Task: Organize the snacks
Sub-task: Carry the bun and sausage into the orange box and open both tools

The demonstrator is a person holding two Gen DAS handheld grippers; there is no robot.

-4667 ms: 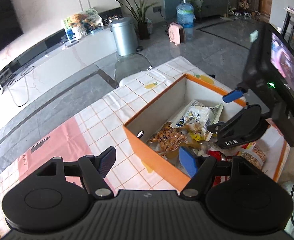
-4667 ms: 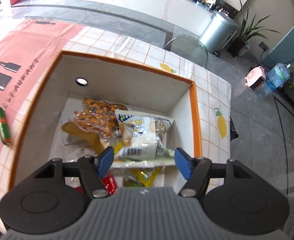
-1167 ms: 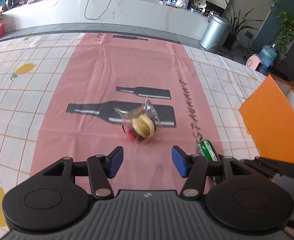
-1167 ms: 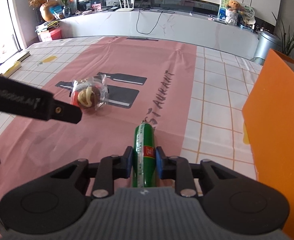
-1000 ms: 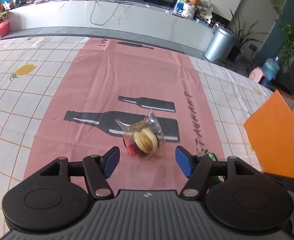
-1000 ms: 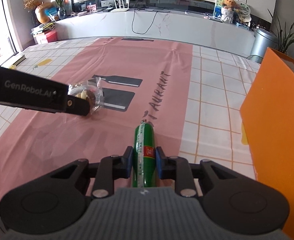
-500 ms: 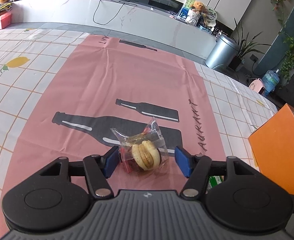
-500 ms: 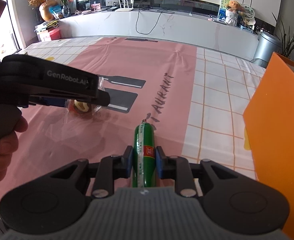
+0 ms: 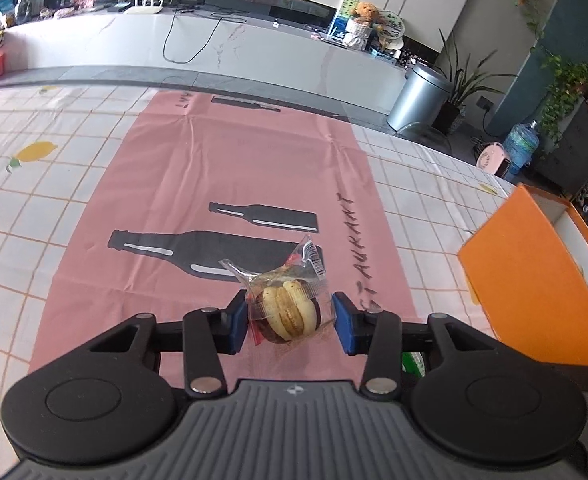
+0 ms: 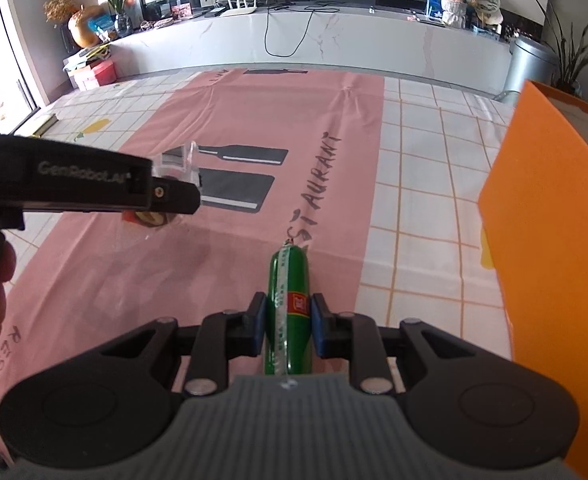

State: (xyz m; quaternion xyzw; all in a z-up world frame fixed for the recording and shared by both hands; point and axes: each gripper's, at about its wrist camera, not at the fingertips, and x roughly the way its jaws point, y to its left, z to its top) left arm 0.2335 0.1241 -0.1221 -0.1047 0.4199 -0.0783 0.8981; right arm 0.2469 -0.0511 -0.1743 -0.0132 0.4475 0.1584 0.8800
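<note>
Left wrist view: the left gripper (image 9: 292,322) has just closed its fingers on the cookie pack (image 9: 286,308) between them, the right gripper (image 10: 285,326) squeezes the green sausage (image 10: 288,312), probably both bound for the orange box (image 9: 533,280) beside them.

A clear-wrapped pastry (image 9: 288,312), pale round cakes on a dark base, sits upright between the left tongs' (image 9: 292,322) blue pads. A green sausage (image 10: 288,312) with a red label lies lengthwise in the right tongs (image 10: 288,326). An orange box (image 9: 533,284) stands at the right.
</note>
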